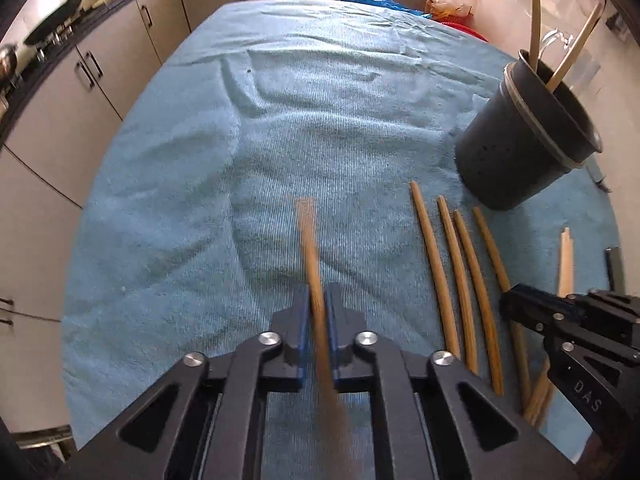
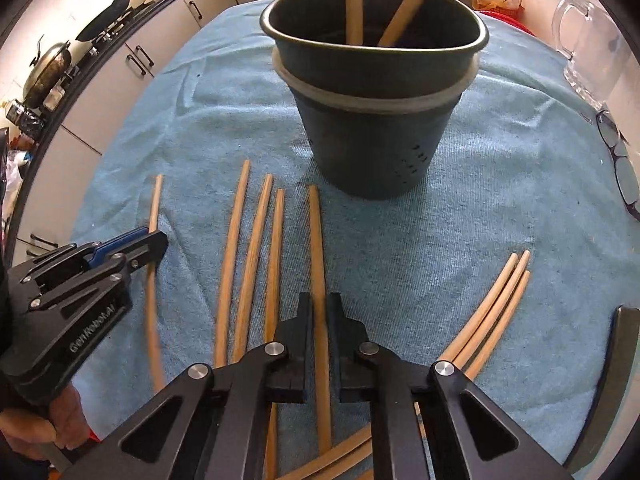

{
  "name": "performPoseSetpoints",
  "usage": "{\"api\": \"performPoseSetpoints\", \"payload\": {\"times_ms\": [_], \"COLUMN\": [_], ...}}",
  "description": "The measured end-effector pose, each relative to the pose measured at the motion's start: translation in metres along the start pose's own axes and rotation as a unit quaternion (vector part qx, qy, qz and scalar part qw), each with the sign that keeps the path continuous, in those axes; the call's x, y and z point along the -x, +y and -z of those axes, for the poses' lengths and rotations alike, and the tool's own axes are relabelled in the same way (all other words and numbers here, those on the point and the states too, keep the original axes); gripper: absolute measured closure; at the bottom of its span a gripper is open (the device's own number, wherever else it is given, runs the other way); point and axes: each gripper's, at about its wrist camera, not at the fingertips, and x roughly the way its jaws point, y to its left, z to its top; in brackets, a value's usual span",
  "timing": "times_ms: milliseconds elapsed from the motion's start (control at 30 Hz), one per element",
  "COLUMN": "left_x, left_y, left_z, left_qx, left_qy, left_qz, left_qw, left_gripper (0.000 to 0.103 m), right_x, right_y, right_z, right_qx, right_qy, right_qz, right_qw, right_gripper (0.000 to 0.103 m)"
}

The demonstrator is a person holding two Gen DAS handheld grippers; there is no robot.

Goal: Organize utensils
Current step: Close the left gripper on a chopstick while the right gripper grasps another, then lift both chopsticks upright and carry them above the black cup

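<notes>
In the left wrist view my left gripper (image 1: 318, 294) is shut on a brown chopstick (image 1: 308, 236) that points away over the blue towel (image 1: 240, 140). Several more chopsticks (image 1: 436, 268) lie side by side to its right. My right gripper (image 2: 320, 300) is shut on the rightmost chopstick (image 2: 316, 240) of that row. The right gripper (image 1: 506, 300) also shows low at the right of the left wrist view. A dark utensil holder (image 2: 376, 120) stands upright just beyond, with two wooden utensils (image 2: 354, 4) in it. The left gripper (image 2: 158, 238) sits at the left, shut on its thin chopstick (image 2: 154, 200).
Three pale chopsticks (image 2: 492, 304) lie fanned at the right on the towel (image 2: 500, 200). Eyeglasses (image 2: 624, 168) and a clear glass jug (image 2: 580, 40) sit at the far right edge. A dark curved object (image 2: 616, 360) lies near right. White cabinets (image 1: 100, 92) and a stove with pans (image 2: 52, 68) line the left.
</notes>
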Motion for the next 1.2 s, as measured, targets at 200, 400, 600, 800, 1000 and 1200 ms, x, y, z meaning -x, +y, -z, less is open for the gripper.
{"api": "performPoseSetpoints", "payload": {"times_ms": [200,400,600,800,1000,1200], "left_x": [0.034,0.081,0.116,0.138,0.157,0.167], "left_y": [0.015,0.018,0.012,0.013,0.019,0.021], "left_z": [0.013,0.018,0.025,0.033,0.038,0.042], "left_qx": [0.019,0.013,-0.006,-0.018,-0.03,-0.037], "left_qy": [-0.046,-0.11,-0.155,-0.18,-0.195,-0.205], "left_qz": [0.059,0.079,0.081,0.091,0.096,0.102], "left_qw": [0.997,0.9907,0.9845,0.9793,0.9755,0.9726], "left_gripper": [0.097,0.097,0.097,0.097,0.097,0.097], "right_x": [0.029,0.078,0.118,0.148,0.172,0.191], "right_y": [-0.001,0.005,0.02,0.03,0.028,0.03], "right_z": [0.007,0.016,0.035,0.058,0.076,0.087], "right_qx": [-0.024,-0.029,-0.018,-0.011,-0.028,-0.046], "right_qy": [-0.039,-0.118,-0.18,-0.224,-0.252,-0.275], "right_qz": [-0.058,-0.078,-0.078,-0.061,-0.054,-0.045], "right_qw": [0.997,0.99,0.98,0.973,0.966,0.959], "right_gripper": [0.096,0.096,0.096,0.096,0.096,0.096]}}
